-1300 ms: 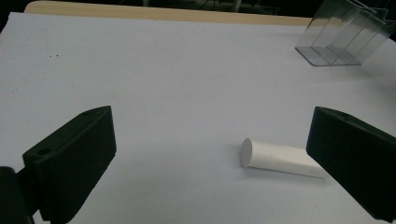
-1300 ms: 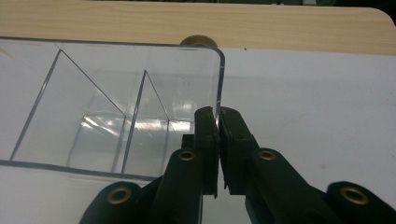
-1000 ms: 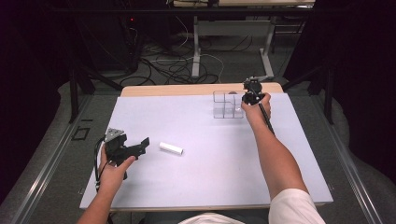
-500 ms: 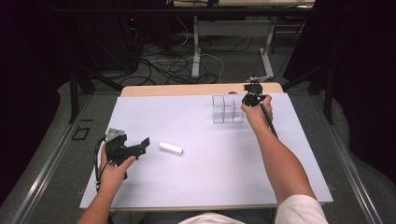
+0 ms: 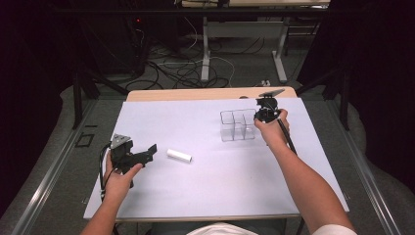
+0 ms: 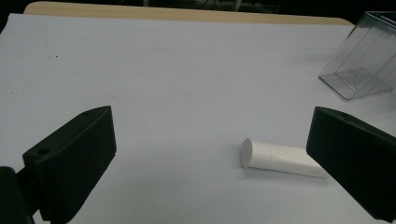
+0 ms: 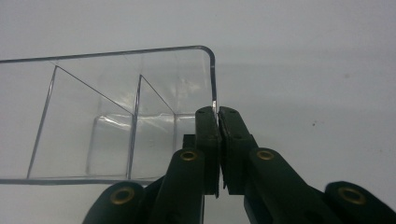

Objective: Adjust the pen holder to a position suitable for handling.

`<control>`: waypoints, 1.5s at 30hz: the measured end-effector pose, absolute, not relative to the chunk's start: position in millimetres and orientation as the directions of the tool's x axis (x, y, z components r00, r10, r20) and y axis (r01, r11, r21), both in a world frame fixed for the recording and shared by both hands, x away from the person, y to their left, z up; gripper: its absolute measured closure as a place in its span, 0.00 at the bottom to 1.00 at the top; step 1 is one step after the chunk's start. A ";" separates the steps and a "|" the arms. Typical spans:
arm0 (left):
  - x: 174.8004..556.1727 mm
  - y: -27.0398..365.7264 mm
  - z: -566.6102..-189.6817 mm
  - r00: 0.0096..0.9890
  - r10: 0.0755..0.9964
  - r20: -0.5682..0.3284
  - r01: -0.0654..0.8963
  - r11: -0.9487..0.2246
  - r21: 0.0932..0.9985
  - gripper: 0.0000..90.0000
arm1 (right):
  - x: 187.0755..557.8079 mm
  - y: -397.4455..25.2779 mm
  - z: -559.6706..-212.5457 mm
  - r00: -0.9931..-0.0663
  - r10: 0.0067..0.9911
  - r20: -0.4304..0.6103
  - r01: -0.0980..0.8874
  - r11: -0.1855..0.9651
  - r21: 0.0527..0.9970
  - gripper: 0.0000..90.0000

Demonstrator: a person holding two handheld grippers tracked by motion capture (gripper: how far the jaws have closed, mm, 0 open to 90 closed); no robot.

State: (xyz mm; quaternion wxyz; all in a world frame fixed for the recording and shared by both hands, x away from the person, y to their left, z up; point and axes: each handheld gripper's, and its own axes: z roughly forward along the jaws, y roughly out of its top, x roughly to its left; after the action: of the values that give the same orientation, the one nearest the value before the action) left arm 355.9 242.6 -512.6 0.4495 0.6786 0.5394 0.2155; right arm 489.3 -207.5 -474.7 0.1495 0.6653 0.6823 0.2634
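A clear plastic box (image 5: 237,125) with several compartments stands on the white table sheet at the back right. My right gripper (image 5: 260,115) is shut on its right wall; in the right gripper view the jaws (image 7: 218,116) pinch the thin rim of the clear box (image 7: 116,112). A small white tube (image 5: 178,155) lies on its side left of centre. My left gripper (image 5: 147,152) is open just left of the tube. In the left gripper view the white tube (image 6: 278,157) lies close in front, partly behind the right jaw, with the clear box (image 6: 369,60) farther off.
The white sheet (image 5: 195,196) covers most of the table, with a wooden strip (image 5: 195,94) bare along the far edge. Cables and desk legs lie on the floor beyond.
The clear box has slid toward the near left with my right gripper holding its wall. The left gripper and the tube have stayed put.
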 end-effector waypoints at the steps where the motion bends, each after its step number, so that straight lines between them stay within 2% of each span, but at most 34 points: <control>1: 355.8 242.5 -512.5 0.325 0.926 -0.192 0.539 -0.015 0.842 0.02 | 489.3 -207.5 -474.7 -0.070 0.987 0.146 0.829 -0.024 0.558 0.97; 8: 355.4 241.8 -512.3 0.324 0.927 -0.190 0.538 -0.015 0.843 0.02 | 474.0 -207.7 -474.1 -0.079 0.978 0.195 0.847 -0.037 0.531 0.96; 27: 355.8 241.7 -512.8 0.322 0.928 -0.187 0.539 -0.017 0.842 0.02 | 465.1 -190.5 -477.5 -0.118 0.953 0.280 0.860 -0.043 0.508 0.92; 40: 355.9 241.8 -513.0 0.322 0.928 -0.187 0.539 -0.018 0.842 0.02 | 465.1 -182.7 -478.5 -0.128 0.952 0.277 0.852 -0.037 0.522 0.92; 45: 355.7 241.8 -512.9 0.321 0.929 -0.184 0.538 -0.019 0.843 0.02 | 464.4 -186.8 -476.2 -0.161 0.937 0.310 0.839 -0.036 0.543 0.84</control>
State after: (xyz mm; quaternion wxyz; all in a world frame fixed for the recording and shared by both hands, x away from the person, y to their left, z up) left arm 355.7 241.8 -512.9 0.4462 0.6794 0.5399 0.2188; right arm 464.4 -186.8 -476.2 0.0758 0.6432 0.6903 0.3225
